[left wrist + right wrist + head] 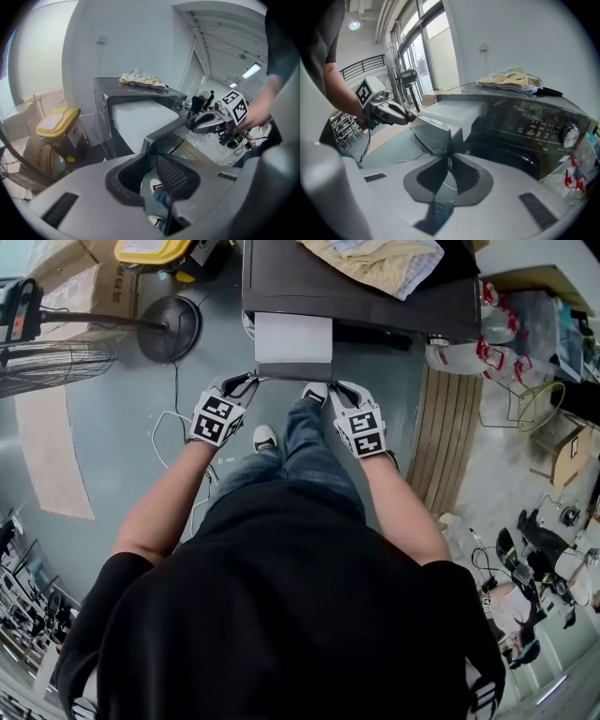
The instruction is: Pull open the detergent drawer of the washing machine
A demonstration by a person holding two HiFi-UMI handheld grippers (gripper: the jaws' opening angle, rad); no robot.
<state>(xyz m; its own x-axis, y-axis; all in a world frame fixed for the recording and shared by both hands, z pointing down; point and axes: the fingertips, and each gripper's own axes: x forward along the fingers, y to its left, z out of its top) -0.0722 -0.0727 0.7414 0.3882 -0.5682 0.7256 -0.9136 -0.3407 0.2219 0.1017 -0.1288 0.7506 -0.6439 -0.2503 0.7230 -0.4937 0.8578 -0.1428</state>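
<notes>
The detergent drawer [292, 337] stands well out of the washing machine [281, 282], directly ahead of both claws, with its grey front panel [293, 371] nearest the person. The left claw [251, 378] is narrow and clamps the panel's left end; in the left gripper view the panel corner [151, 140] runs down between the pads of the left claw [151, 159]. The right claw [323, 388] is almost closed and pinches the panel's right end, where the right gripper view shows the thin panel edge [440, 136] entering the right claw [449, 164]. Judged from its look, the drawer is a light, stiff plastic tray with a smooth, possibly slippery face. It likely slides on guides, so an uneven pull on one end may skew and jam it. The two panel ends are the sound holds, pulled together and level. Expect an end stop; do not force past it. Nothing supports the drawer below the claws, so avoid downward load. Behind the claws the person's legs and a shoe [265, 437] limit the pull path. A floor cable [173, 418] lies outboard of the left claw, and a slatted wooden board [450, 437] lies outboard of the right claw.
</notes>
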